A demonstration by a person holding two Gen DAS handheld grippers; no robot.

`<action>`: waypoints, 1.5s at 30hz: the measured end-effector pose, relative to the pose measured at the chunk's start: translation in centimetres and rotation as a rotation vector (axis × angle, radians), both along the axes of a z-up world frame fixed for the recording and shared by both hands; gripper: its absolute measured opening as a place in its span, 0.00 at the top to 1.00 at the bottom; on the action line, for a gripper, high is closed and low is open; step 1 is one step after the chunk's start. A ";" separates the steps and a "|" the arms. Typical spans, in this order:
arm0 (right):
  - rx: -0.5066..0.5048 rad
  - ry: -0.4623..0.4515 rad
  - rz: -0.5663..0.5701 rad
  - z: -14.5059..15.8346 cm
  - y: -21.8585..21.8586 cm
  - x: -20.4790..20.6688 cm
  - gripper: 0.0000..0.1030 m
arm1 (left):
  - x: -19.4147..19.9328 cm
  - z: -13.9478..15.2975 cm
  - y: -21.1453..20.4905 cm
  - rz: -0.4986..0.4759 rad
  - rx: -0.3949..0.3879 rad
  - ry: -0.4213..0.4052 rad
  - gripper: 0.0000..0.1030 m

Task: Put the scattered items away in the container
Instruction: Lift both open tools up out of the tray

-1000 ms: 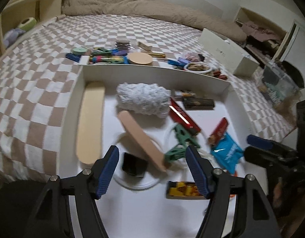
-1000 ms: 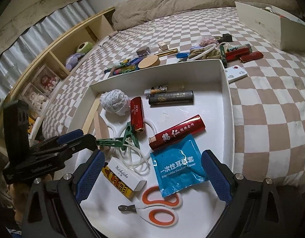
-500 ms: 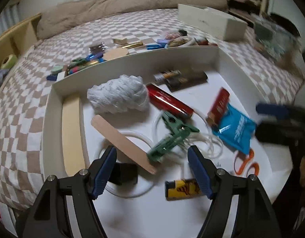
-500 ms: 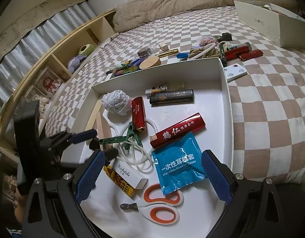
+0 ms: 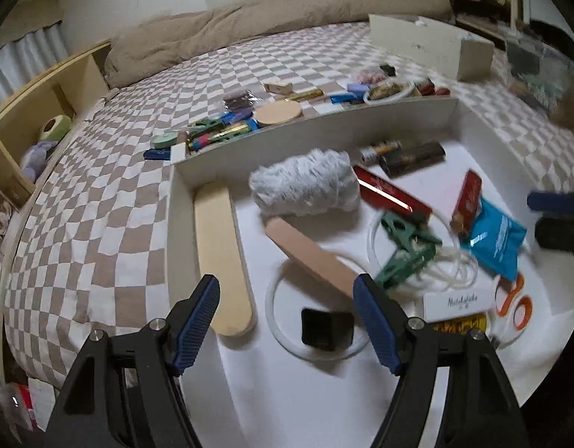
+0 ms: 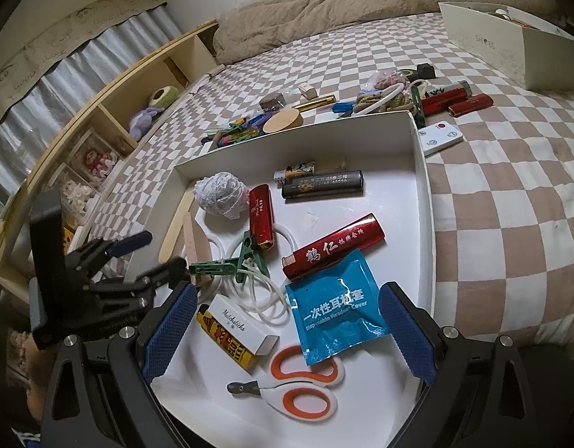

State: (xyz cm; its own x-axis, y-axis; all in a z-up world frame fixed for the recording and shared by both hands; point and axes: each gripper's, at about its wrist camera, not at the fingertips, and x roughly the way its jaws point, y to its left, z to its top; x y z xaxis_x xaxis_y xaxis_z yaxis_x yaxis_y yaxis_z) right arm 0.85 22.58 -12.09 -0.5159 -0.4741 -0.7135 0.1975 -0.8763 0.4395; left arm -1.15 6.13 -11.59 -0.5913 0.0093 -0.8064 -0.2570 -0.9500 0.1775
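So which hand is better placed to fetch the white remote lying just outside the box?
Probably right. The white remote lies on the bedspread against the box's right wall, the open, empty right gripper's side. The left gripper, also empty, hovers over the opposite wall.

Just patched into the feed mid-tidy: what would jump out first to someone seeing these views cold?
The white tray on the checked bed, already crowded: a blue sachet near its front, orange-handled scissors at the front edge, a glossy red lighter in the middle. Beyond its far wall a row of small items waits on the bedspread. Both grippers, left and right, hover open and empty.
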 end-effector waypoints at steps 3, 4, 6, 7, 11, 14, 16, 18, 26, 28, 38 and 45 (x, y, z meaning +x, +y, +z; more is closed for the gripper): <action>0.003 -0.001 0.000 0.0 0.0 0.0 0.05 | 0.5 -0.7 0.9 -0.043 -0.004 -0.022 0.28; 0.005 -0.001 0.000 0.0 0.0 0.0 0.05 | 0.5 -0.8 1.2 -0.052 -0.004 -0.023 0.28; 0.006 0.002 0.000 0.2 0.0 0.0 0.05 | 0.3 -0.9 1.7 -0.064 0.004 -0.023 0.28; 0.004 0.003 0.000 0.2 0.0 0.0 0.05 | 0.1 -1.0 1.9 -0.065 0.009 -0.025 0.28; 0.004 0.003 -0.003 0.3 0.2 0.0 0.05 | -0.5 -1.5 2.7 -0.073 0.019 -0.043 0.28; 0.007 0.001 -0.006 0.3 0.4 0.0 0.05 | -0.3 -1.6 3.1 -0.093 0.034 -0.059 0.28; 0.011 0.000 -0.007 0.3 0.5 -0.1 0.05 | -0.2 -1.5 3.1 -0.099 0.040 -0.061 0.28; 0.013 -0.002 -0.009 0.2 0.5 -0.2 0.05 | -0.1 -1.3 3.0 -0.095 0.049 -0.061 0.28; 0.026 0.008 0.009 0.3 -0.1 -0.3 0.05 | 0.1 0.0 2.3 -0.070 0.113 -0.050 0.28; 0.032 0.018 0.012 0.6 -0.2 -0.2 0.05 | 0.1 0.3 2.2 -0.065 0.123 -0.043 0.28; 0.073 0.064 0.002 2.0 -0.5 0.6 0.05 | 0.5 1.3 1.6 -0.044 0.177 -0.020 0.28; 0.091 0.072 -0.004 2.1 -0.7 1.0 0.05 | 1.1 1.9 1.0 -0.034 0.212 -0.002 0.26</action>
State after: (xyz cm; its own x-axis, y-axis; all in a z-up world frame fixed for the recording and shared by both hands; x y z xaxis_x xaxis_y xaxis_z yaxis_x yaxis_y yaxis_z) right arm 1.83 21.92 -9.96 -0.5695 -0.4064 -0.7145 0.2217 -0.9129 0.3426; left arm -0.08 7.14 -9.71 -0.5864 0.1985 -0.7853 -0.2897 -0.9568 -0.0255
